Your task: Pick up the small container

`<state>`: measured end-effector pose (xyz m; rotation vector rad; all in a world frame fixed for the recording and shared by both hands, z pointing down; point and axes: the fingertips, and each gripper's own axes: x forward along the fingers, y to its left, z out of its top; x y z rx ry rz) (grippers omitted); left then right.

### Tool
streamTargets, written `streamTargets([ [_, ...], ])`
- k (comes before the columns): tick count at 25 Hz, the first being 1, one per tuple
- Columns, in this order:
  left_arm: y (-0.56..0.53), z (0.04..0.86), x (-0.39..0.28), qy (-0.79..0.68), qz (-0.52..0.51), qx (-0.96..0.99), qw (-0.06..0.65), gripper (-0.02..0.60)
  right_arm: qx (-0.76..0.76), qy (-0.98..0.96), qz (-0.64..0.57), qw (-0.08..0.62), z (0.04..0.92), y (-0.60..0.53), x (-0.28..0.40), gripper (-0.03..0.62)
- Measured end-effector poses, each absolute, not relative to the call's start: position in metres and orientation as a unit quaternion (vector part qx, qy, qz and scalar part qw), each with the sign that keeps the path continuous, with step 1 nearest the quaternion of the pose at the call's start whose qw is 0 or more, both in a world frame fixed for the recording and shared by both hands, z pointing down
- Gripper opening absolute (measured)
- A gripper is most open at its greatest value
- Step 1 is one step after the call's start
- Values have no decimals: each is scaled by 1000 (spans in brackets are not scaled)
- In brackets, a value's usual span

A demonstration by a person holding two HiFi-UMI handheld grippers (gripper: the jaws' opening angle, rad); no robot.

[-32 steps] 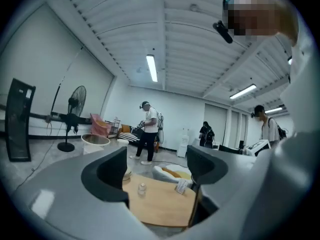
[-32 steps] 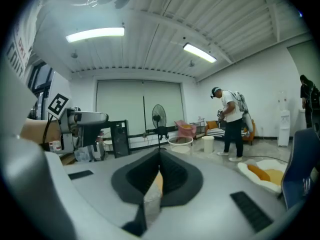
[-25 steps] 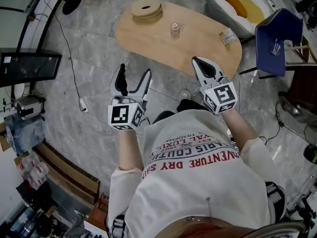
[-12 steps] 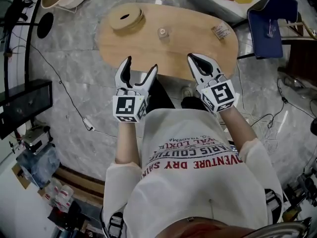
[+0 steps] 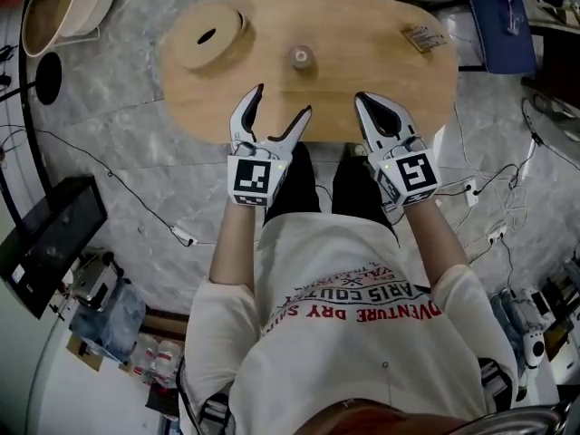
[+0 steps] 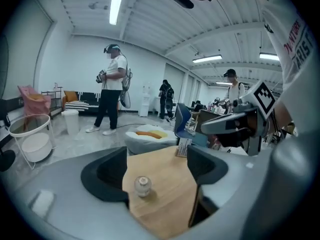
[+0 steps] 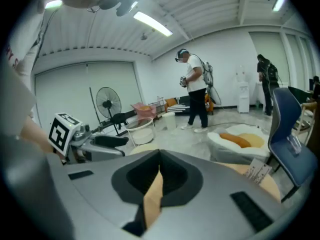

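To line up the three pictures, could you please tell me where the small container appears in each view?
Head view: the small container stands mid-table, ahead of the left claw.
Left gripper view: low centre, seen between that claw's open jaws.
Right gripper view: not in it.
Shared landmark: the small card near the table's right end, in all three views.

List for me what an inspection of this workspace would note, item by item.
Surface: oval wooden table on a grey floor.
Job's things: small jar, upright mid-table, untouched.
Clutter: wooden disc with a hole, far left; card, far right.
Grippers: left tool open and empty, over the near edge; right tool shut and empty.
Cables: cables trail on the floor at both sides.
Surroundings: blue chair, basket, other people in the room.
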<state>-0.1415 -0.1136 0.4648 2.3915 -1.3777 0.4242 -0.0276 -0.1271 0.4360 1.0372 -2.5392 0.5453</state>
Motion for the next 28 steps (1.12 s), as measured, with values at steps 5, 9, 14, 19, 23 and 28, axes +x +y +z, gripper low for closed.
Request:
streamTargets([
  [5, -128, 551, -142, -485, 178, 836, 184, 383, 402, -874, 213, 172, 503, -162, -23, 8],
  [9, -133, 611, -143, -497, 182, 820, 215, 385, 405, -869, 225, 171, 548, -169, -27, 8],
  [14, -152, 666, -126, -491, 185, 829, 193, 385, 410, -868, 215, 179, 599, -173, -22, 8],
  [19, -174, 706, -114, -501, 181, 830, 164, 430, 417, -868, 203, 179, 633, -175, -14, 8],
  [23, -193, 728, -106, -504, 184, 832, 139, 440, 408, -873, 196, 178, 655, -178, -9, 8],
  [28, -211, 737, -100, -515, 180, 829, 120, 442, 399, -877, 195, 183, 671, -180, -3, 8],
])
